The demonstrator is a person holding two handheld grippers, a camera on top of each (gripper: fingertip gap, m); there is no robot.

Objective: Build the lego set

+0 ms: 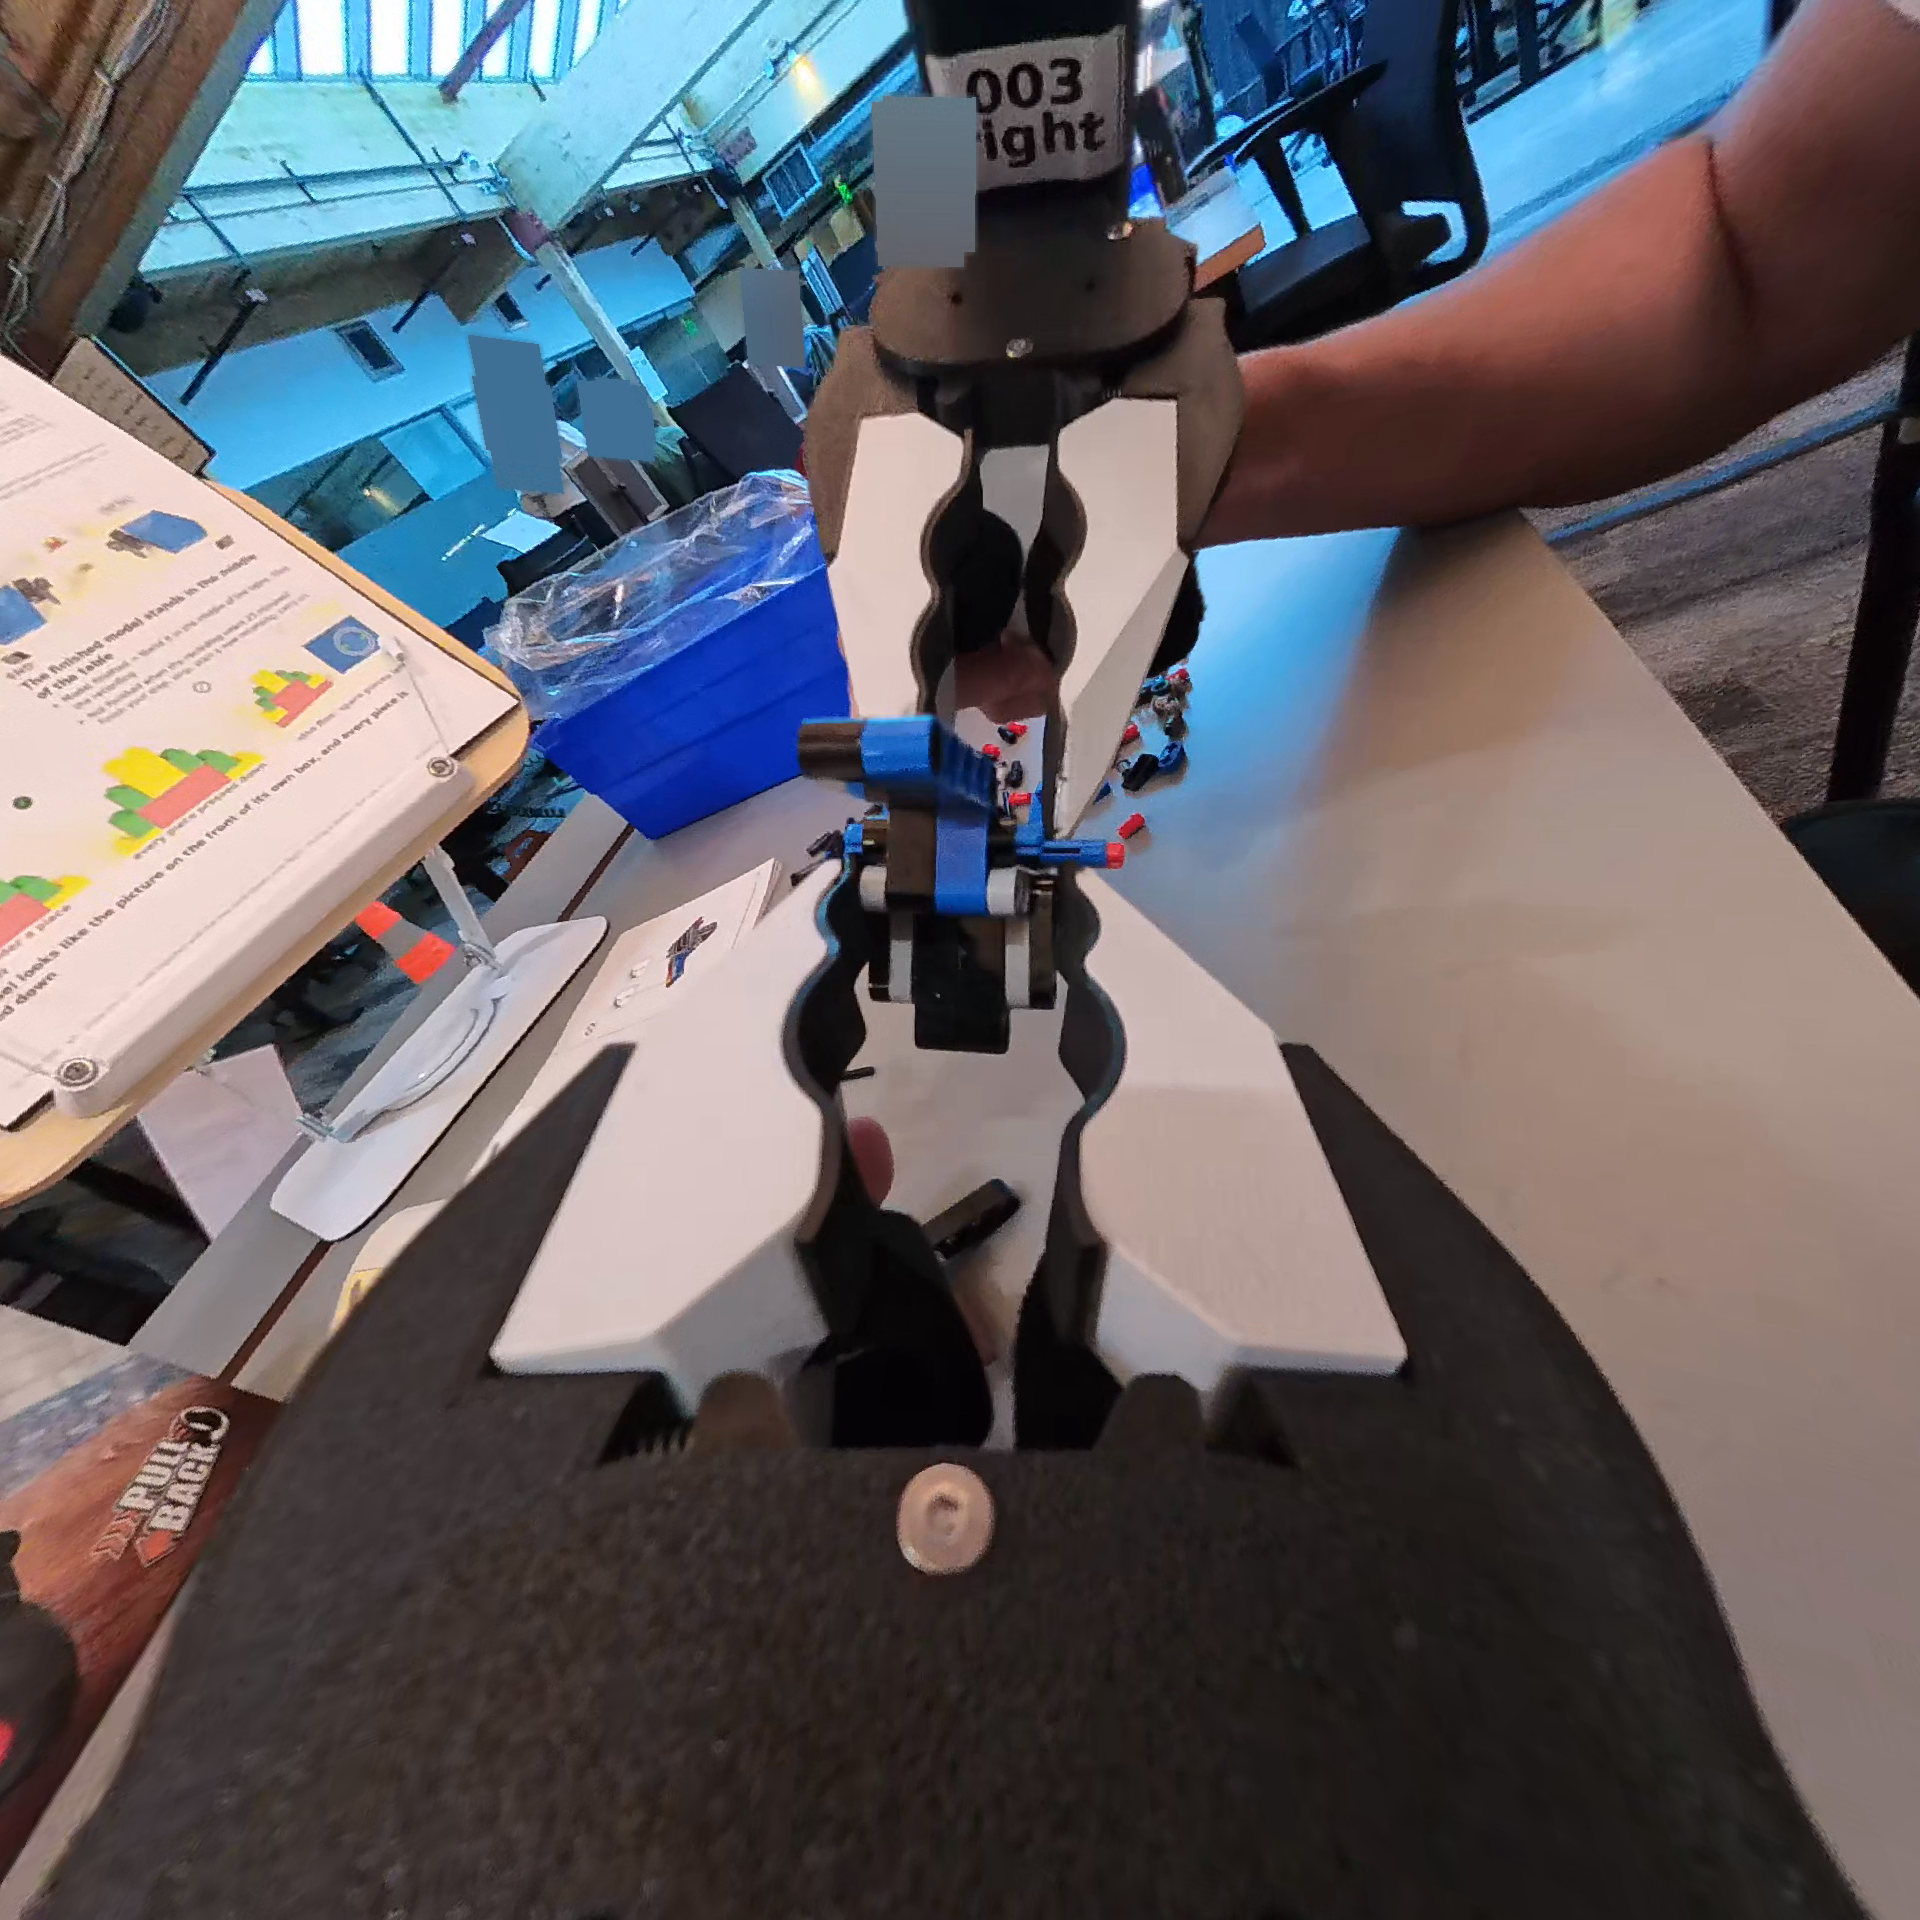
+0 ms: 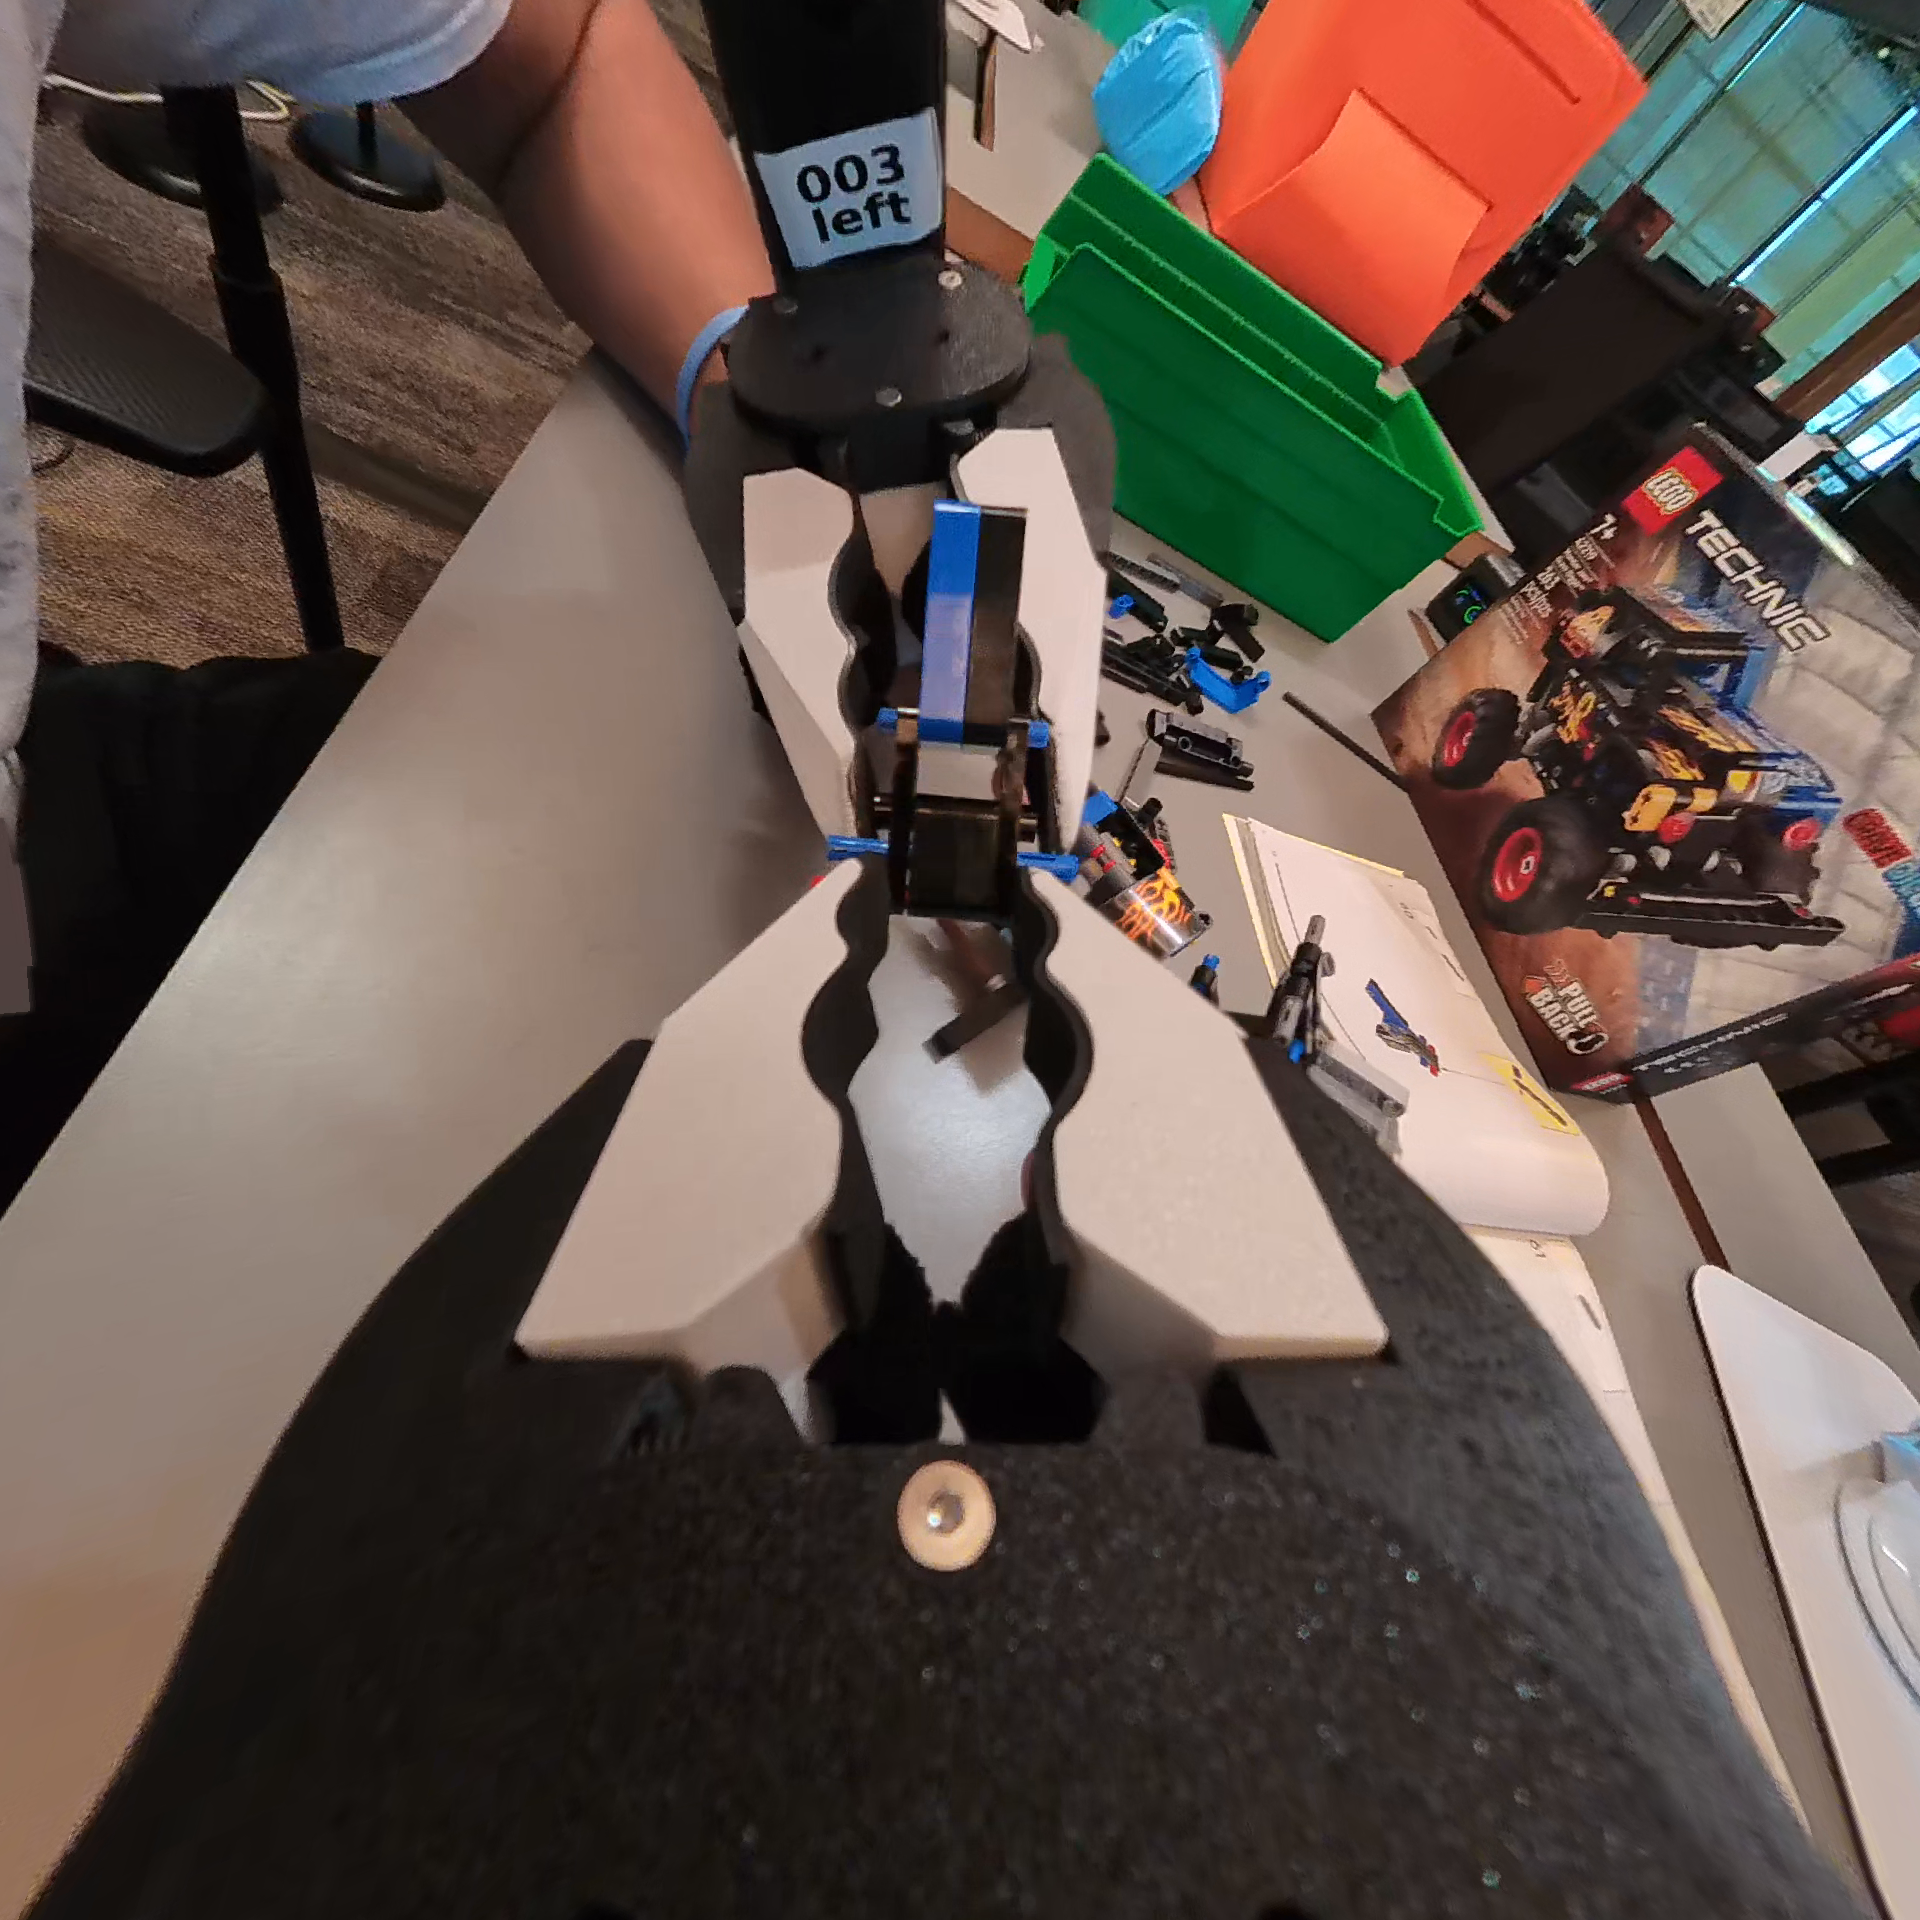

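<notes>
A small black, blue and white lego assembly point(image 1: 940, 894) is held in the air above the grey table point(image 1: 1455, 935), between both grippers. My left gripper point(image 1: 951, 914) comes from below in the left wrist view and is shut on the assembly's sides. My right gripper point(image 1: 1003, 810) comes from above, tips on its top by a ribbed blue piece point(image 1: 920, 758). In the right wrist view the right gripper point(image 2: 951, 883) is shut on the assembly's black end point(image 2: 951, 852), and the left gripper point(image 2: 956, 727) grips the far blue-and-black part point(image 2: 966, 613). A loose black pin point(image 2: 971, 1023) lies on the table below.
A blue bin with a plastic bag point(image 1: 686, 675) and an instruction board on a stand point(image 1: 208, 727) are at the left. Loose parts point(image 2: 1195, 665), an open booklet point(image 2: 1403, 987), the set's box point(image 2: 1662, 779), green bins point(image 2: 1247, 468) and an orange bin point(image 2: 1403, 156) crowd the right. Less than 4 cm separates the two grippers' tips.
</notes>
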